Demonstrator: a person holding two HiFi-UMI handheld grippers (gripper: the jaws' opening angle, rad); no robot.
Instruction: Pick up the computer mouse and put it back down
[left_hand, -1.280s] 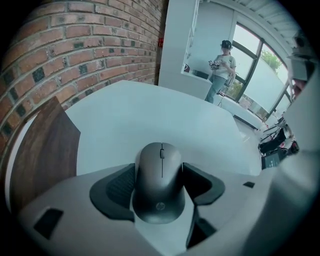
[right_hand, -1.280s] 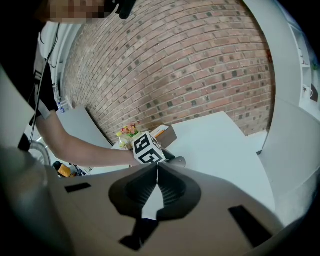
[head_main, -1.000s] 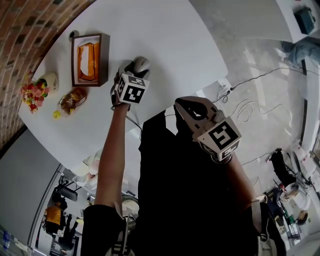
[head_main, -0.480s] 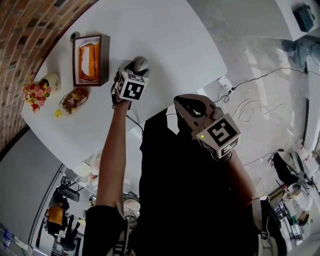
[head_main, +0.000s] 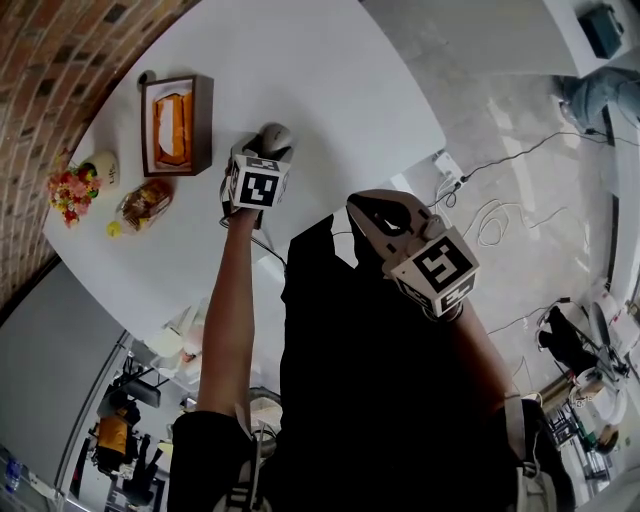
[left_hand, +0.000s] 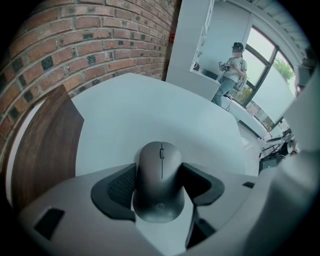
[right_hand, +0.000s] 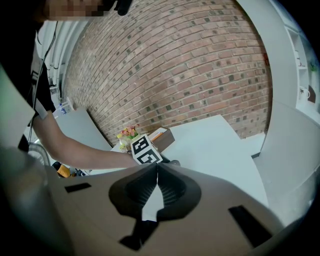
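The grey computer mouse (left_hand: 160, 167) sits between the black pads (left_hand: 119, 186) of my left gripper (left_hand: 159, 184), which press on both its sides. In the head view the mouse (head_main: 277, 136) shows just beyond the left gripper (head_main: 268, 148), over the white table (head_main: 330, 70). Whether it rests on the table or hangs just above it I cannot tell. My right gripper (head_main: 372, 210) is held in front of the person's dark torso, off the table's near edge. Its jaws are shut with the tips meeting and nothing between them (right_hand: 156, 167).
A wooden tissue box (head_main: 178, 120) lies left of the mouse. Further left are a flower bunch (head_main: 68, 188), a white cup (head_main: 100, 165) and a snack bag (head_main: 145, 202) by the brick wall. Cables (head_main: 490, 215) lie on the floor. A person (left_hand: 231, 75) stands far off.
The left gripper has rolled slightly about its own line with the mouse still between its jaws. The right gripper has kept still.
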